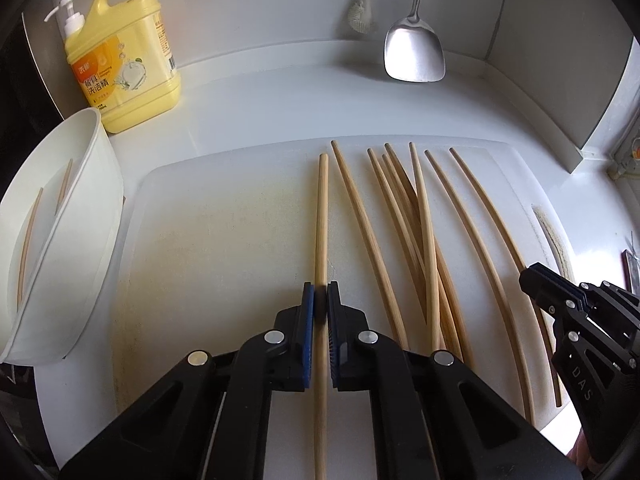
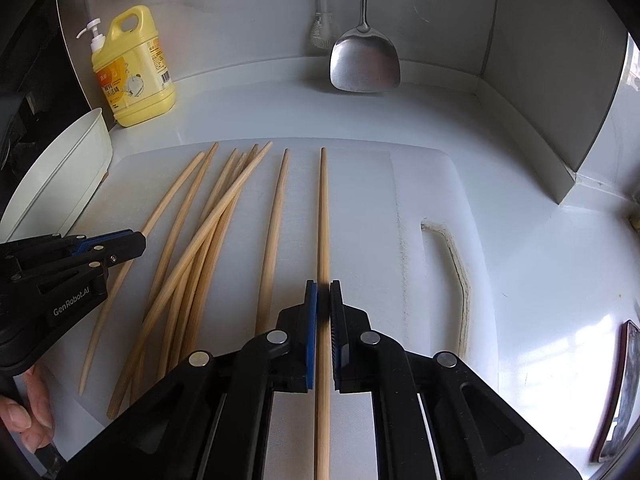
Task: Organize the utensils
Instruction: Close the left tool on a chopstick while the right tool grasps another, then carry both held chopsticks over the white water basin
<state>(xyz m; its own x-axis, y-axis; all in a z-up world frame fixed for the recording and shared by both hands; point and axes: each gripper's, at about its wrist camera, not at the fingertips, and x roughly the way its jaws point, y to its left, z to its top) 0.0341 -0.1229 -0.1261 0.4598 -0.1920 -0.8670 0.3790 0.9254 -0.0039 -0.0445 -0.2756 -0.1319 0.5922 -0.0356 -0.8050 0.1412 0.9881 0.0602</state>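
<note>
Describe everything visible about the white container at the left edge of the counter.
The white container looks like smooth matte plastic, an oblong tub with a rounded rim and a central divider making two compartments. It stands at the counter's left end, below the yellow detergent bottle and beside the cutting board. One chopstick leans in each compartment. Neither gripper touches it.

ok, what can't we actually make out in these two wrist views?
- Left wrist view: near end of the chopstick in the left gripper runs under the gripper body and off the bottom edge.
- Right wrist view: same for the right gripper and its chopstick.
- White holder: its bottom is cut off by its own wall; two sticks show inside.
- Detergent bottle: small label print unreadable.
</note>
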